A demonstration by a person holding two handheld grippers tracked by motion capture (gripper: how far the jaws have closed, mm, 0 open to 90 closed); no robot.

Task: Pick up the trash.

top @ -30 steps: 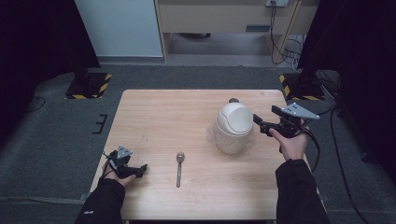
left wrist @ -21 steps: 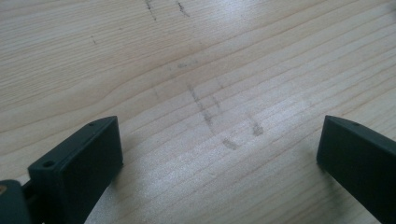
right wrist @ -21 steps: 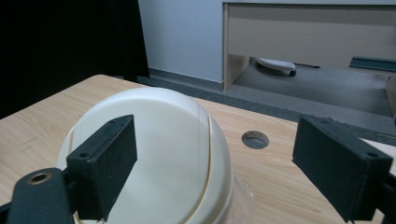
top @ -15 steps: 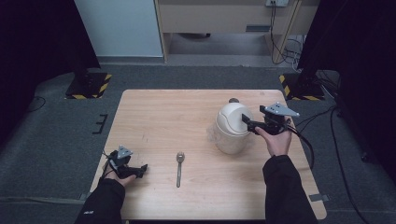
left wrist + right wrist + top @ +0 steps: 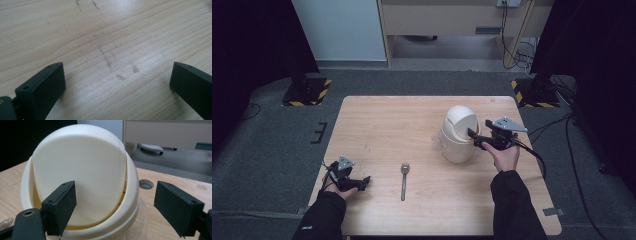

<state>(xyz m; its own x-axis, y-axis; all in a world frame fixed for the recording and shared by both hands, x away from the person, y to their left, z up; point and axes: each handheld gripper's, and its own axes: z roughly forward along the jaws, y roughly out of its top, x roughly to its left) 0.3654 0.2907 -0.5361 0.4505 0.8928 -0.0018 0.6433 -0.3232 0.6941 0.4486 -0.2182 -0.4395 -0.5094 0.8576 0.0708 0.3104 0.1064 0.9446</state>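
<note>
High view: bin (image 5: 459, 134) right of centre on table (image 5: 382, 125), spoon (image 5: 404, 176) lower centre | right gripper (image 5: 472, 136) at bin's dome, jaws apart, just been closing slightly, empty; its view: swing lid (image 5: 80, 182) between jaws | left gripper (image 5: 363, 182) lower left, released, bare wood.

The high view looks from above my side, forward and down on the whole table (image 5: 377, 115). The camera on my left gripper (image 5: 117, 82) faces down at the bare wood very close, near the front left corner. The camera on my right gripper (image 5: 115, 202) looks level at the cream bin (image 5: 80, 170) from very near; the high view shares this bin (image 5: 459, 132) near the right edge.
</note>
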